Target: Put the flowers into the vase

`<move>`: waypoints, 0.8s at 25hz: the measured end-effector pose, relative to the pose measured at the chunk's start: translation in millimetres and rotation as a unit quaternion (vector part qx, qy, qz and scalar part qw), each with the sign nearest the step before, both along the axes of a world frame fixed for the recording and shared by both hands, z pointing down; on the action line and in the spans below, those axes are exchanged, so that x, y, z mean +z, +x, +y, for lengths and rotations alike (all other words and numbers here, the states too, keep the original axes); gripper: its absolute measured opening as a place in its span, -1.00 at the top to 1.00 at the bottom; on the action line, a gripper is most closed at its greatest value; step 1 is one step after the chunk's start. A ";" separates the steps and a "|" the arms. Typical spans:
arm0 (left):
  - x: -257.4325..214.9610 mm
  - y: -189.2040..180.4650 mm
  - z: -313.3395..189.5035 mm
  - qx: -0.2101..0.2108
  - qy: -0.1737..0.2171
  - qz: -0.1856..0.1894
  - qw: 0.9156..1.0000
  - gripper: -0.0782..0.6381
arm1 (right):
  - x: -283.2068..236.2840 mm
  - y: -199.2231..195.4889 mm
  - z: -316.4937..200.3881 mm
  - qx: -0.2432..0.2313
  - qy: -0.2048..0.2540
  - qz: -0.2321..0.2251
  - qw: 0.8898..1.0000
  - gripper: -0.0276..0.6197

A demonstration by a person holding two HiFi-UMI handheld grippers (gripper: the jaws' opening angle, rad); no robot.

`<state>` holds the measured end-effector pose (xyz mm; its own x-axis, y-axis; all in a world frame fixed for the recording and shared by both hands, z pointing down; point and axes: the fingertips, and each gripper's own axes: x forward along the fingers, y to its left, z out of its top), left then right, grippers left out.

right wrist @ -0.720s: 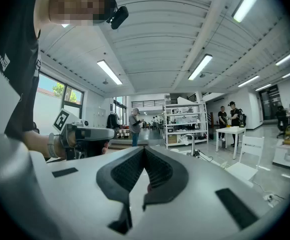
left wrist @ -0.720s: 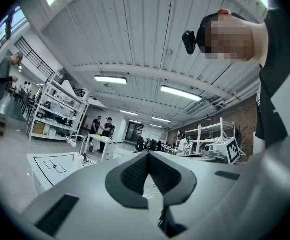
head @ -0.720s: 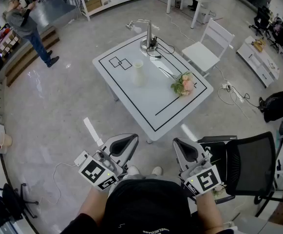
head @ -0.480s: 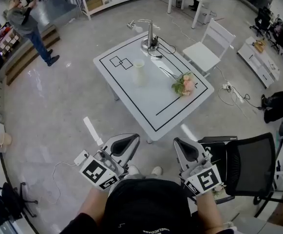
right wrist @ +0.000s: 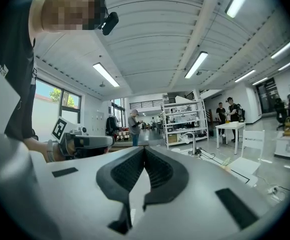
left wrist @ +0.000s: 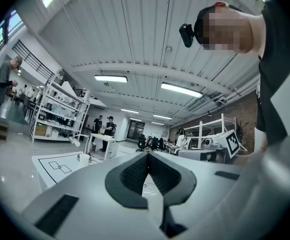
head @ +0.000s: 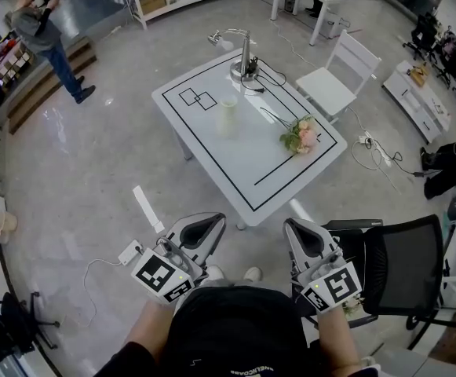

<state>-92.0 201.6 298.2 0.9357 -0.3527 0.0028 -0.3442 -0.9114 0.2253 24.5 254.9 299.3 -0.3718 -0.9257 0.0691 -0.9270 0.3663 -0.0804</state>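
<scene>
Standing back from the white worktop [head: 238,171], the person holds both tools level at waist height, well short of its near edge. The left tool [head: 200,228] has its jaws pressed together with nothing between them, and the right tool [head: 306,239] is likewise closed and empty. The pink flowers [head: 300,136] lie on their side near the worktop's right edge, well apart from the white vase [head: 227,117], which stands upright nearer the middle. A desk lamp [head: 244,55] stands at the far corner, and a white chair [head: 335,79] waits just beyond.
</scene>
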 end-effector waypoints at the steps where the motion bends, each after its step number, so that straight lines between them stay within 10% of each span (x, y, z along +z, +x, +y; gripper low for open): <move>1: 0.9 -2.1 -0.5 0.001 -0.001 -0.001 1.000 0.77 | 0.0 -1.2 -0.7 0.001 0.000 0.001 1.000 0.91; 20: 28.4 -78.3 -41.8 0.015 -0.042 0.013 0.999 0.77 | 8.1 -53.3 -31.8 0.046 -0.008 0.053 0.998 0.91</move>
